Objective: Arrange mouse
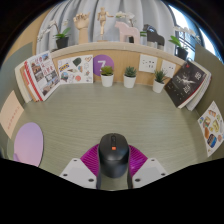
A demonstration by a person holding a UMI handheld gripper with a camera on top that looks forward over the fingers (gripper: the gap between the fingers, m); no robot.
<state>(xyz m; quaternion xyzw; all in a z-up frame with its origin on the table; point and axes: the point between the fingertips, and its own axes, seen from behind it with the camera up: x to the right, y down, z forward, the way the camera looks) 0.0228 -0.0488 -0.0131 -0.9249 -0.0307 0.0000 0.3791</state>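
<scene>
Books and magazines are leaning along the far rim of a pale wooden worktop (110, 115), with three small potted plants standing among them well beyond the gripper (113, 172): one plant (107, 73) sitting beside a purple card, a second plant (130, 75) just to its right, and a third plant (160, 80) further right near a dark magazine (185, 82). Above them a shelf (105, 40) is carrying pale figurines and more greenery. Off to the left of the gripper, a rounded lilac mat (29, 143) is lying flat on the worktop, well apart from everything else. Closest in, a dark grey computer mouse (113, 156) with an orange mark near its scroll wheel is sitting between the gripper's two fingers, its nose pointing ahead along them and its body covering much of the magenta pads (93, 157). Both fingers are closing against the mouse's sides with no gap showing, so the gripper is narrowed to the width of the mouse and has hold of it just above the worktop's near edge.
</scene>
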